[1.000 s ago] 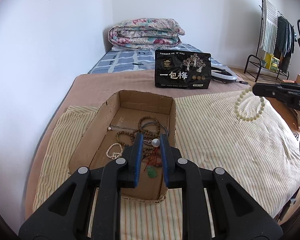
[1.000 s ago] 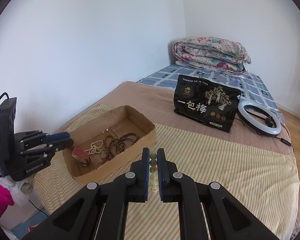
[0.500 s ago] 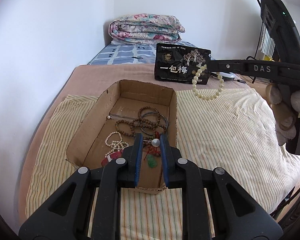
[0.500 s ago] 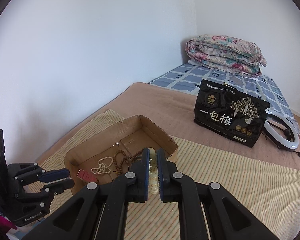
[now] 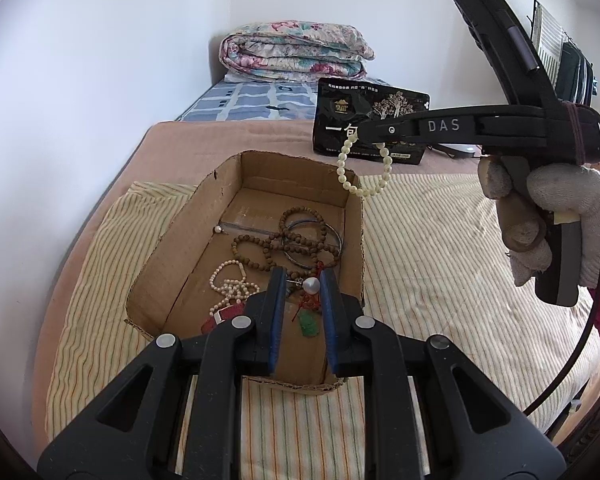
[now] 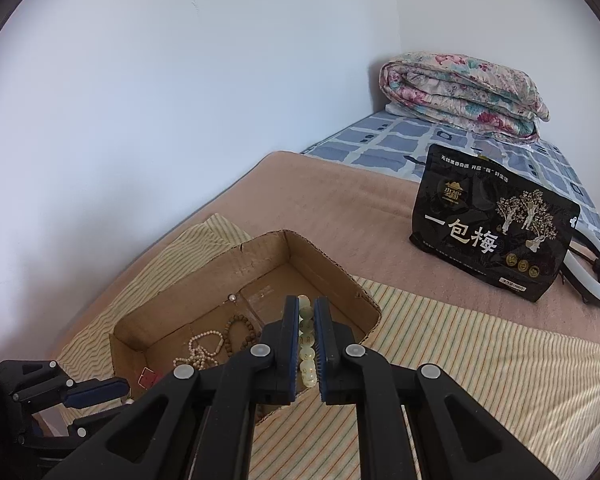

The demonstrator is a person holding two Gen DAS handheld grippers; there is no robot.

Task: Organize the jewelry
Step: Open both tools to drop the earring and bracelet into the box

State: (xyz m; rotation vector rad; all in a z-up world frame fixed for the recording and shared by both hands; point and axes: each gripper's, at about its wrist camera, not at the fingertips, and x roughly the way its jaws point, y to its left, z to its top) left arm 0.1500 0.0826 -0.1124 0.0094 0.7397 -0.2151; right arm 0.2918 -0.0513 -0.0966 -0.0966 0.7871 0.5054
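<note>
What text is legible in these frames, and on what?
"DAS": on the side of the right gripper.
"一包梅": large white characters on the black snack bag.
Small line along the bag's top, its square logo and its bottom label: too small to read.
Nothing else carries text.

Rough brown cardboard box (image 5: 180, 248); glossy pale bead bracelet (image 5: 364, 178); matt wooden beads (image 5: 260, 248); shiny metal bangle (image 5: 332, 236); striped woven cloth (image 5: 420, 240); glossy black plastic bag (image 6: 492, 228); knitted cotton glove (image 5: 556, 216).
</note>
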